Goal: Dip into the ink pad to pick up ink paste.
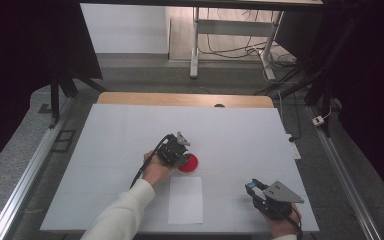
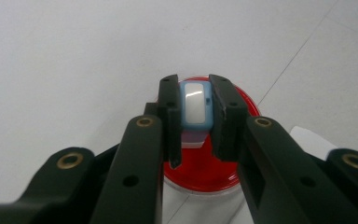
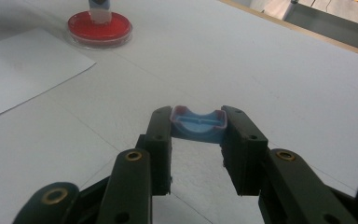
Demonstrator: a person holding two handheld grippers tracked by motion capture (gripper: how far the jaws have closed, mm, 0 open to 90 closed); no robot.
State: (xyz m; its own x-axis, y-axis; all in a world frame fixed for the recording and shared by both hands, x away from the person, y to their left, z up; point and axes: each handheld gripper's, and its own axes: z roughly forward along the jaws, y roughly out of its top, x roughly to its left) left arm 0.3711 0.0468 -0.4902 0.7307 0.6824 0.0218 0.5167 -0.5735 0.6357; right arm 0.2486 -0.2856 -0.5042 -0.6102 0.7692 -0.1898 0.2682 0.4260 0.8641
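A white sheet of paper (image 1: 185, 200) lies flat on the white surface (image 1: 120, 135), with grey floor (image 1: 145, 70) and cables (image 1: 230, 50) beyond.

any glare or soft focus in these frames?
Left gripper view: bright glare streak on the blue-rimmed stamp; near jaws soft. Right gripper view: blue cap fairly sharp, red dish softer. High view: table evenly lit, surroundings dark.

A glossy red plastic dish (image 2: 200, 172) and a smooth, shiny blue-rimmed plastic piece (image 2: 196, 103) are seen; the white table (image 1: 130, 130) looks matt, the sheet (image 1: 185, 200) papery.
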